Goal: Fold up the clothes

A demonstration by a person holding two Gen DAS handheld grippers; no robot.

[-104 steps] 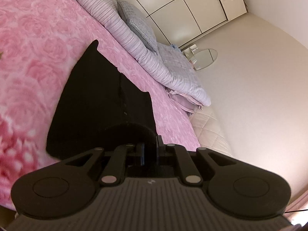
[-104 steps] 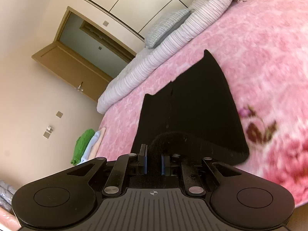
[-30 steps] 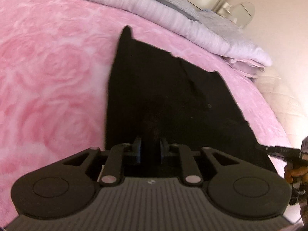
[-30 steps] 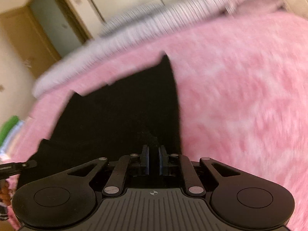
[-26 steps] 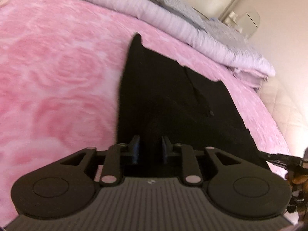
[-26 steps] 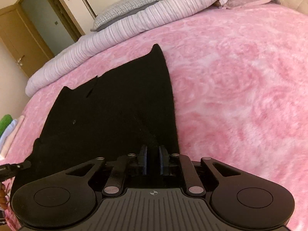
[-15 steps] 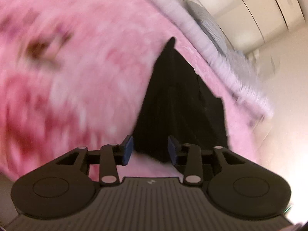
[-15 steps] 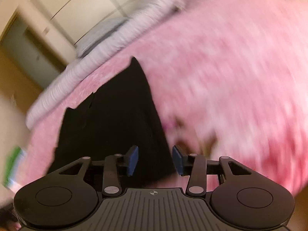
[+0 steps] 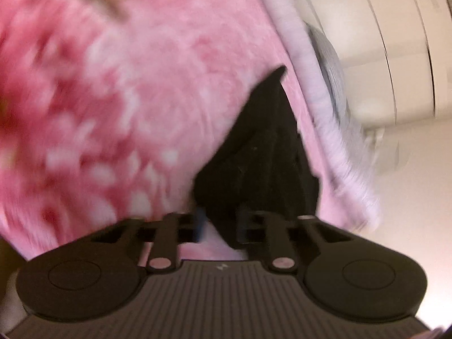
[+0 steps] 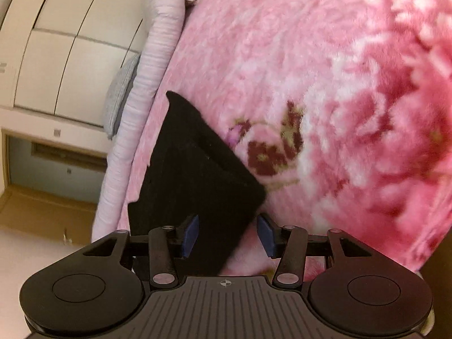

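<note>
Pink rose-patterned blanket [image 10: 296,56] covers the bed and fills most of both wrist views; left view is motion-blurred. Black garment [image 10: 197,169] lies flat on it, lower centre of each frame, narrowing toward the striped duvet roll [image 10: 158,65] at the bed's far side. Change since a second ago: both grippers were clamped on the near hem, and now the left gripper [image 9: 219,223] and right gripper [image 10: 227,236] stand with jaws apart, cloth released and resting on the blanket. Judgement: one fold pass laid down; garment looks flat, possibly doubled. White wardrobe doors [image 10: 56,42] upper left, grey pillow [image 10: 121,90] behind the roll; nothing obstructs the garment.
</note>
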